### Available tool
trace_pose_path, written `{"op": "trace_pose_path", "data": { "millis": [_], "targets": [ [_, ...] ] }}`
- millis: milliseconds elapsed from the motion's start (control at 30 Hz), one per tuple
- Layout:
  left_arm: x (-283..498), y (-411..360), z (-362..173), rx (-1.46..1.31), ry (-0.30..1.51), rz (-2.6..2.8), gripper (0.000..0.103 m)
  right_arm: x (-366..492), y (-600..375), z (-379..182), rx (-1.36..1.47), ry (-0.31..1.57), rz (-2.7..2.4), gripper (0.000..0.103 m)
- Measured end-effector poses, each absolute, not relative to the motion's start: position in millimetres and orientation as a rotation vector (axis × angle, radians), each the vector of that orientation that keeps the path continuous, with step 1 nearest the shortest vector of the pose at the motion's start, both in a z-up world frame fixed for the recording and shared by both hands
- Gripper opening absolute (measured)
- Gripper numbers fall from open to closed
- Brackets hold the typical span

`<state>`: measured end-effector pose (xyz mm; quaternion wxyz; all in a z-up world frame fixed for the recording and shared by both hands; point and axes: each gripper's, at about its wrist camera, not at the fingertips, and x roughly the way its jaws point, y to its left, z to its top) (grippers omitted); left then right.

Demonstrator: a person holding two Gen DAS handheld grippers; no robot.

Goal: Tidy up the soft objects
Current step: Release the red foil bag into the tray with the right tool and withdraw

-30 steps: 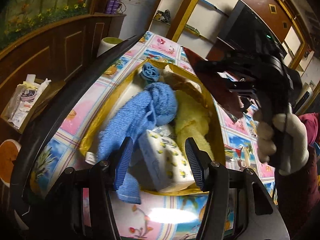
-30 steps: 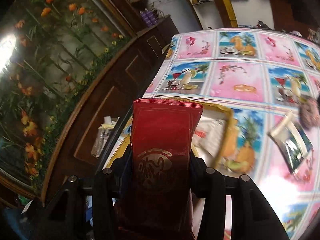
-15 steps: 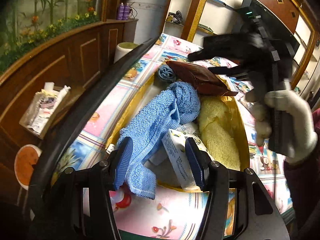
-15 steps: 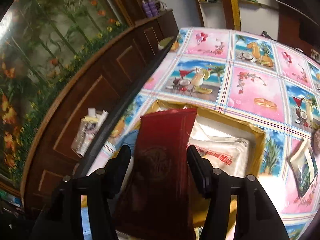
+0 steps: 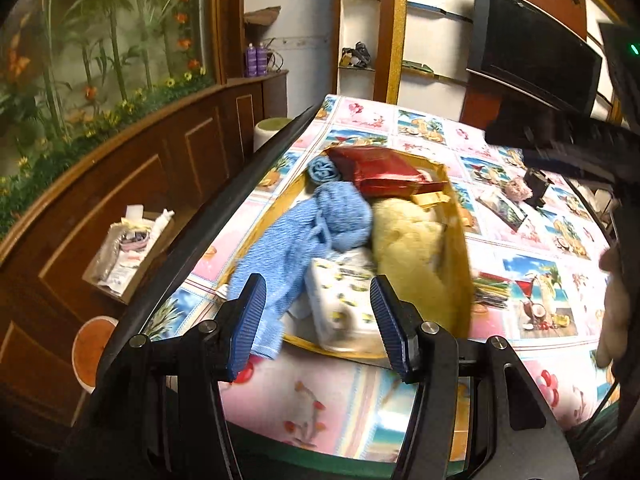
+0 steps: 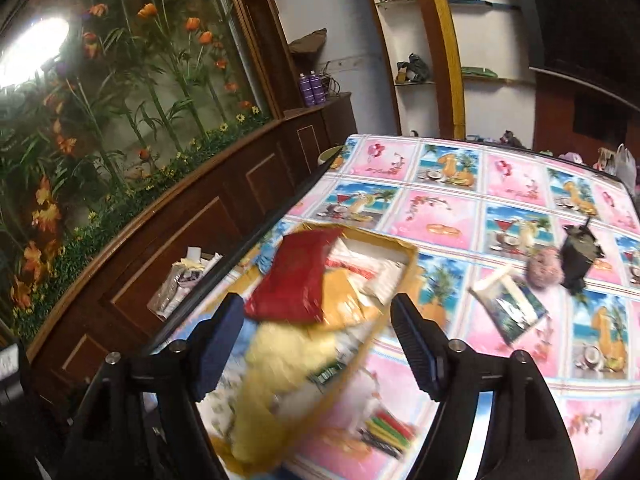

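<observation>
Nearest in the left wrist view, the left tongs (image 5: 318,320) hang about half open over the near end of a gold cardboard box (image 5: 460,240), with nothing pressed between their blue pads. Just beyond them, inside the box, lies a white tissue pack printed with yellow lemons (image 5: 344,300). A blue towel (image 5: 296,248) spills over the box's near left rim onto the worktop (image 5: 340,412), which is covered in a pink and blue pictured cloth. Beside the towel sits a fluffy yellow cloth (image 5: 408,248). Farther back, a small rolled blue cloth (image 5: 323,170) rests in the far corner, and a red foil packet (image 5: 380,170) lies on top of the pile at the far end.

In the right wrist view, the right tongs (image 6: 316,340) are opening wide and hold nothing; the red foil packet (image 6: 302,280) lies free in the box (image 6: 400,276), beyond the pads and touching neither.

Out on the worktop, right of the box and well apart from it, lie a flat picture-printed packet (image 6: 510,300), a pinkish fuzzy ball (image 6: 544,268) and a small dark object (image 6: 578,256).

The packet appears just placed, so this step looks finished. The next move likely calls for carrying the open right tongs across to one of the loose items, perhaps the fuzzy ball, and closing gently on it.
</observation>
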<state>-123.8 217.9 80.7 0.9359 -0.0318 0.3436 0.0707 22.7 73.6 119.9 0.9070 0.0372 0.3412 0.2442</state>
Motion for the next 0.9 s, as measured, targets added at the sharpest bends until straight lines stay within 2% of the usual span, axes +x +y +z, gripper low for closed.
{"op": "trace_pose_path", "data": {
  "millis": [400,900],
  "targets": [
    [-141.8,159.3,93.9,0.06,0.665,0.129,0.055,-18.4,-3.5,95.4,0.082,0.698,0.415,0.078],
    [-134.5,113.4,73.9,-0.019,0.755,-0.185,0.055,-11.2,-149.8,64.0,0.277,0.743,0.115,0.078]
  ]
}}
